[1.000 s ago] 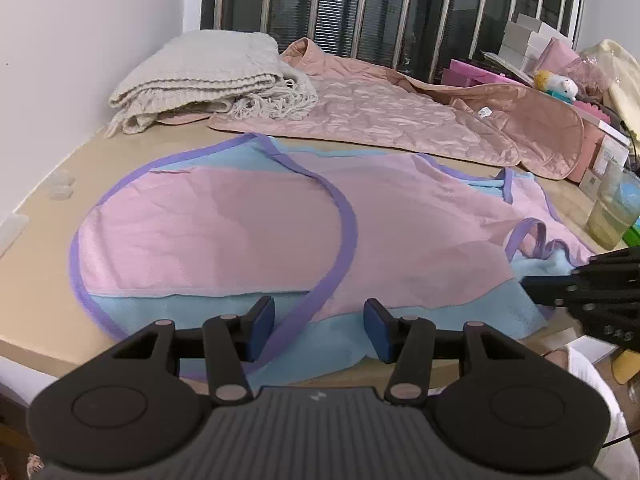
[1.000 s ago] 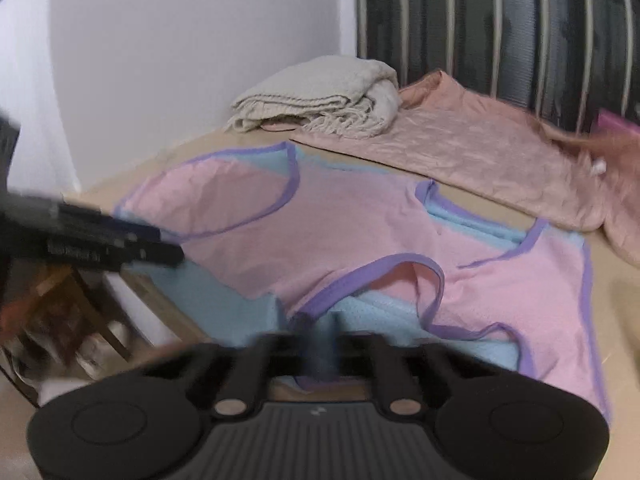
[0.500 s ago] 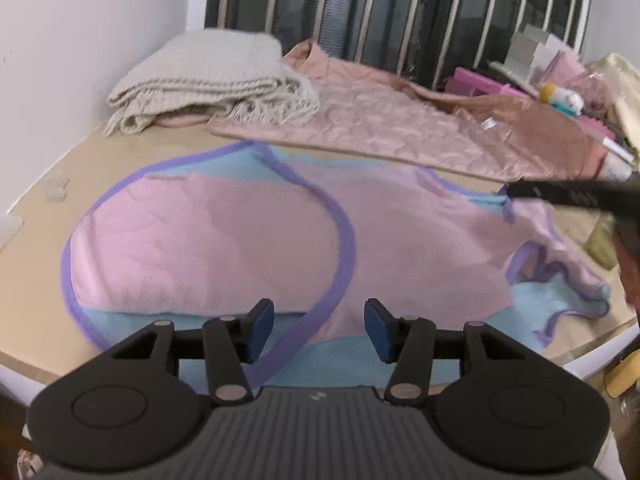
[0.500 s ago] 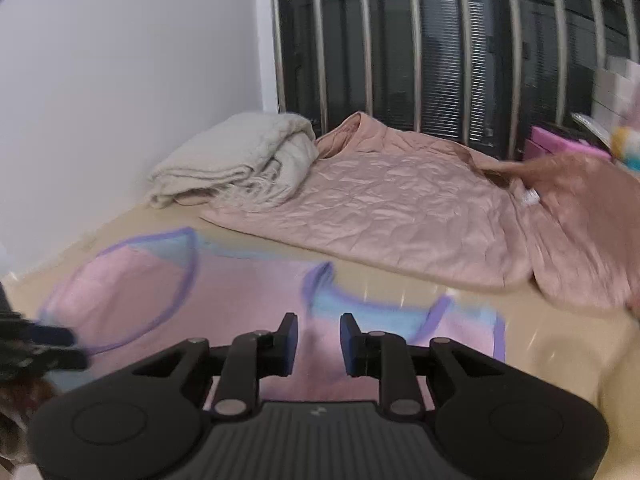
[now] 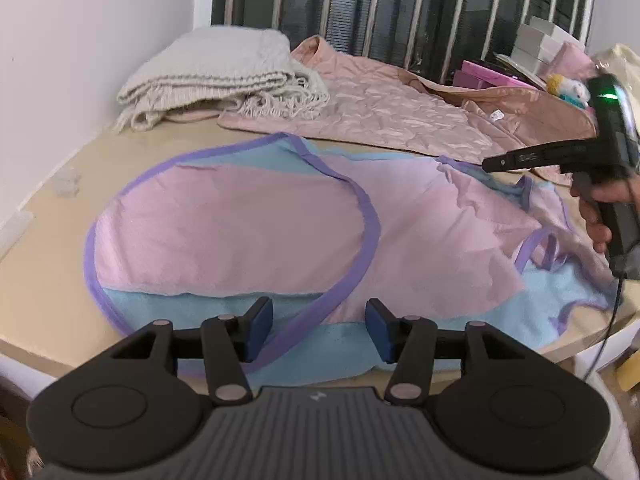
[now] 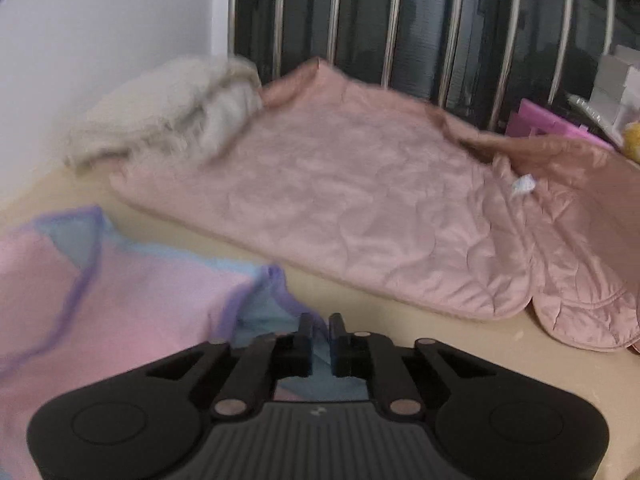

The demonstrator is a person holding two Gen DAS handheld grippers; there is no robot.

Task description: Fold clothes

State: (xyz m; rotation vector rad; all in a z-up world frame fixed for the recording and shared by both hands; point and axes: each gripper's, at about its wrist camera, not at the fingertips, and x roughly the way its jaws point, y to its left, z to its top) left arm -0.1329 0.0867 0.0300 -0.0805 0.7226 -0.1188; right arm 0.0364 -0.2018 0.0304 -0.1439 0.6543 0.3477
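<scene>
A pink and light-blue sleeveless garment with purple trim lies spread on the beige table. Its left side is folded over itself. My left gripper hovers open over the near blue hem, with nothing between its fingers. A hand holds my right gripper over the garment's far right shoulder. In the right wrist view, my right gripper has its jaws closing with a narrow gap left. The garment's blue, purple-edged corner lies just under the tips, and the pads do not press on it.
A folded cream knitted blanket and a pink quilted jacket lie along the back, in front of window bars. Boxes and a small toy crowd the far right. The table's front edge runs just below my left gripper.
My right gripper has swung from the garment's near strap to its far right corner, and its jaws have parted slightly. The right side of the garment has shifted. My left gripper has stayed still.
</scene>
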